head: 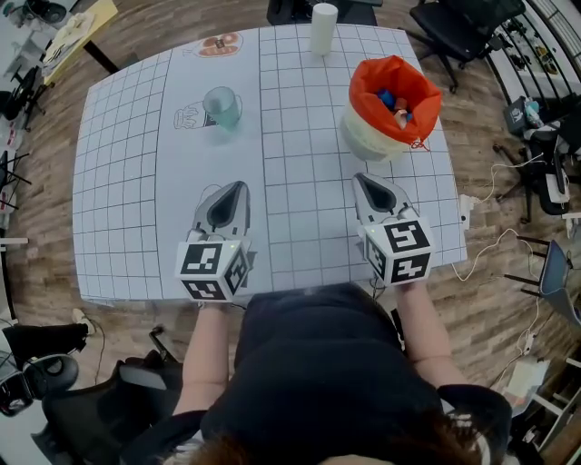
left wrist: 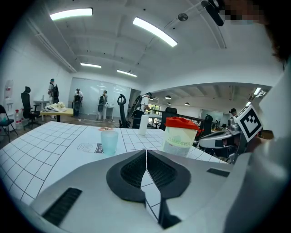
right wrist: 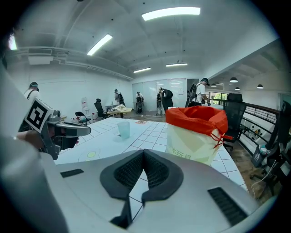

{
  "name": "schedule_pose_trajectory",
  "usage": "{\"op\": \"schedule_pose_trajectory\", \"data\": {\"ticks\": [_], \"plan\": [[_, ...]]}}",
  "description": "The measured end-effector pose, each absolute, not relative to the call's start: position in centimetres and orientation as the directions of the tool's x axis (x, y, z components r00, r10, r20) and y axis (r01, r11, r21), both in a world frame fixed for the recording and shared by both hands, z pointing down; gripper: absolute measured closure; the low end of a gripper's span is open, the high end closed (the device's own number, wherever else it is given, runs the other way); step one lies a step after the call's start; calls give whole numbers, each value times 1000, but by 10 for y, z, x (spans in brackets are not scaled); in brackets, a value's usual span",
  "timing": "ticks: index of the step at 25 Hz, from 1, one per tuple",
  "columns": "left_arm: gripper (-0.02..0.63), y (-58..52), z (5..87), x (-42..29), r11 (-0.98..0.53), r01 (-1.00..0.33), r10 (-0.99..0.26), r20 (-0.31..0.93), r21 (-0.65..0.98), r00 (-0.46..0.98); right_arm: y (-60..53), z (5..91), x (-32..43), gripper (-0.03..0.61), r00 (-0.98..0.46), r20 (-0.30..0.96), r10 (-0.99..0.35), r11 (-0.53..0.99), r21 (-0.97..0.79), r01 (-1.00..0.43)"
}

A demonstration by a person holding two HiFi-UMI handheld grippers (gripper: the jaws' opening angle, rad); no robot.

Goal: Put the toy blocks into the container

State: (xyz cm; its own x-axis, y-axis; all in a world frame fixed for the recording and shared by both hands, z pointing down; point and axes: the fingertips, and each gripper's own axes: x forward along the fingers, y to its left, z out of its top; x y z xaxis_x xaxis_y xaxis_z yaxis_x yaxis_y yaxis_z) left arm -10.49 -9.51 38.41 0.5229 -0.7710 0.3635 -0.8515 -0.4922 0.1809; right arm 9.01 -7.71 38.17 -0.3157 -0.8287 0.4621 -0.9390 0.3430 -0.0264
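The container (head: 392,107) is a pale tub with an orange drawstring liner, at the table's right side; coloured toy blocks (head: 393,101) lie inside it. It also shows in the left gripper view as the container (left wrist: 181,135) and in the right gripper view as the container (right wrist: 196,132). My right gripper (head: 361,181) rests just in front of it, shut and empty (right wrist: 143,153). My left gripper (head: 238,188) sits at the table's near middle, shut with nothing between its pads (left wrist: 146,154). No loose blocks show on the table.
A translucent green cup (head: 222,106) stands left of centre on the white gridded table (head: 300,209). A white cylinder (head: 323,28) stands at the far edge. Office chairs and cables lie around the table; people stand far off in the room.
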Motion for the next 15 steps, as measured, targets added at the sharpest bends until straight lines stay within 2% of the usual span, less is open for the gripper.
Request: {"op": "schedule_pose_trajectory", "data": {"ticks": [15], "plan": [[583, -95, 385, -102, -508, -843, -760, 368, 179, 536, -72, 384, 92, 563, -312, 469, -826, 327, -51, -944]]}}
